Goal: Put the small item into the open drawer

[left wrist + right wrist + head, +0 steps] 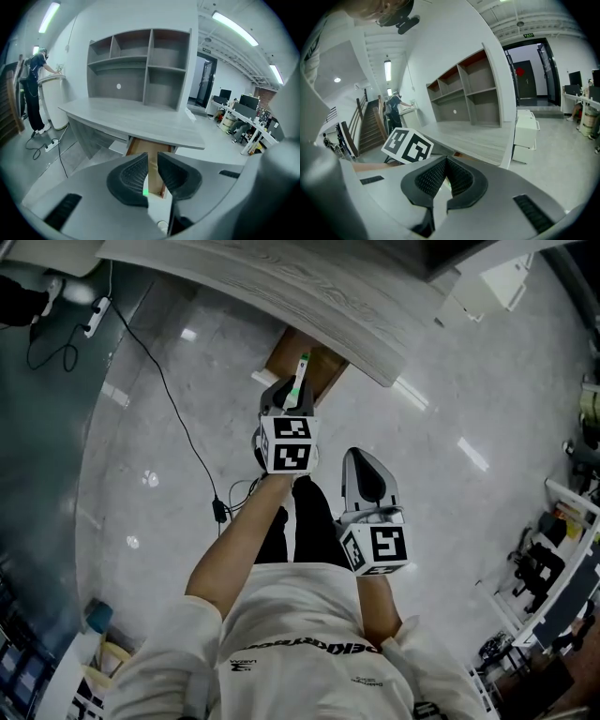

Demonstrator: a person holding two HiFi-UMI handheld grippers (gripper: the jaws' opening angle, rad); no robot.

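Note:
The small item (301,376) is a thin white stick with a green mark. It stands out past the tips of my left gripper (289,390), high over the open brown drawer (319,362) under the grey desk (281,287). In the left gripper view the item (146,191) lies between the jaws of the left gripper (153,161), which are narrowly apart and closed on it. The drawer (140,146) shows ahead, some way off. My right gripper (362,457) hangs to the right and nearer my body. In its own view the right gripper (446,164) is shut with nothing in it.
A black cable (178,418) runs over the floor from a power strip (97,315) at the left. A shelf unit (140,65) stands on the desk. A person (35,89) is at the far left. A white cabinet (527,136) stands beside the desk's end.

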